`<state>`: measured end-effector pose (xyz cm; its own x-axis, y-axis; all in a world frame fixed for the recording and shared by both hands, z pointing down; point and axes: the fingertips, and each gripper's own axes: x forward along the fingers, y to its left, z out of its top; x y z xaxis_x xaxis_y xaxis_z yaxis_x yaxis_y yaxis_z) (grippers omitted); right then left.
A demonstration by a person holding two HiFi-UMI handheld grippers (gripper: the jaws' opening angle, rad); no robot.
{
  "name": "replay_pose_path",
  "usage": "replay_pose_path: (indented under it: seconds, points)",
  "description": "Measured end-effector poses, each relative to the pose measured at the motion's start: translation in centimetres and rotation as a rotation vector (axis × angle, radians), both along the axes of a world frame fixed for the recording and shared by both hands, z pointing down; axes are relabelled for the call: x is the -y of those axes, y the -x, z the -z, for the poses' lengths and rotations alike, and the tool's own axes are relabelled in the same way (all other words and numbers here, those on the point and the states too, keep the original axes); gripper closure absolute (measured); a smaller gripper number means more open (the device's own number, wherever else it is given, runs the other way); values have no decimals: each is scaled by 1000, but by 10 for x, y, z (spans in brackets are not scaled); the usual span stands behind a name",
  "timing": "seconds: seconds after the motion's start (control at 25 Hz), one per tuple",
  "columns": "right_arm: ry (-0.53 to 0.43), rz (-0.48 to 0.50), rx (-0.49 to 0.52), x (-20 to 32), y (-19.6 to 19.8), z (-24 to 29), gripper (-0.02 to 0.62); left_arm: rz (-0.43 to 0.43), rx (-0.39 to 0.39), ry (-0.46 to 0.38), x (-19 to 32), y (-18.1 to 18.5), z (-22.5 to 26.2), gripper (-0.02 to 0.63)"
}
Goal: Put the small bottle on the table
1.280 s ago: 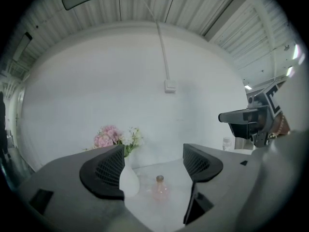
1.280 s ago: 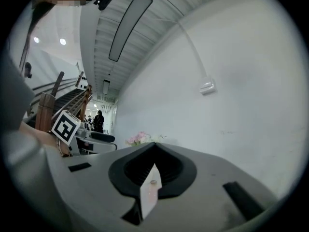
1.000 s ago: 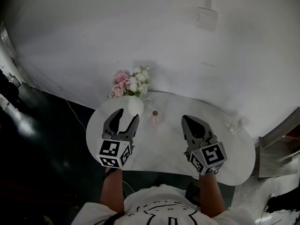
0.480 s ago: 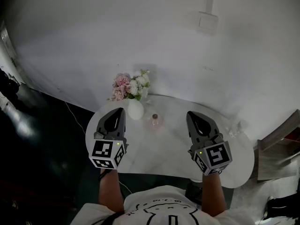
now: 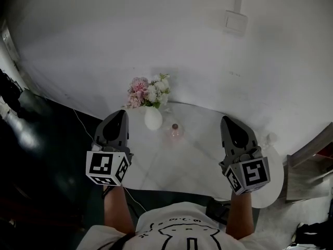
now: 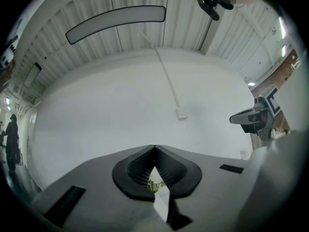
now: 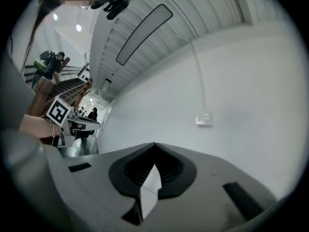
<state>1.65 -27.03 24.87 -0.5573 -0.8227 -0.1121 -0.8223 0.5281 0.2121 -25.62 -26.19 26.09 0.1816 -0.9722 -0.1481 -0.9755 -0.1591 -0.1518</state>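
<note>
The small pink bottle point(image 5: 175, 132) with a dark cap stands upright on the round white table point(image 5: 177, 168), just right of a white vase point(image 5: 153, 118) of pink and white flowers. My left gripper point(image 5: 117, 117) hangs above the table's left edge, left of the vase, shut and empty. My right gripper point(image 5: 232, 123) hovers over the table's right side, also shut with nothing in it. Both are well apart from the bottle. In the left gripper view the jaws point(image 6: 154, 148) meet at their tips and point at the white wall. The right gripper view shows its jaws point(image 7: 155, 145) closed the same way.
A small clear object point(image 5: 268, 138) sits at the table's far right edge. A white wall with a switch box point(image 5: 235, 21) rises behind the table. Dark floor point(image 5: 47, 139) lies to the left, and a wooden cabinet point(image 5: 312, 163) stands to the right.
The left gripper's jaws went from open to shut with nothing between them. Both grippers rose and spread apart, the left toward the table's left edge, the right toward its right side.
</note>
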Motion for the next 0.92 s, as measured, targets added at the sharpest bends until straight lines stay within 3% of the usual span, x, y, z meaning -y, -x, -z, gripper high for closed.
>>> replay_pose_path:
  seconds: [0.36,0.92]
  points:
    - [-24,-28,3,-2,-4,22,597,-14,62,-56,-3,-7,32,601]
    - [-24,-10,8,-16,0,22,597,-11,46,-77,-19,-7,38,601]
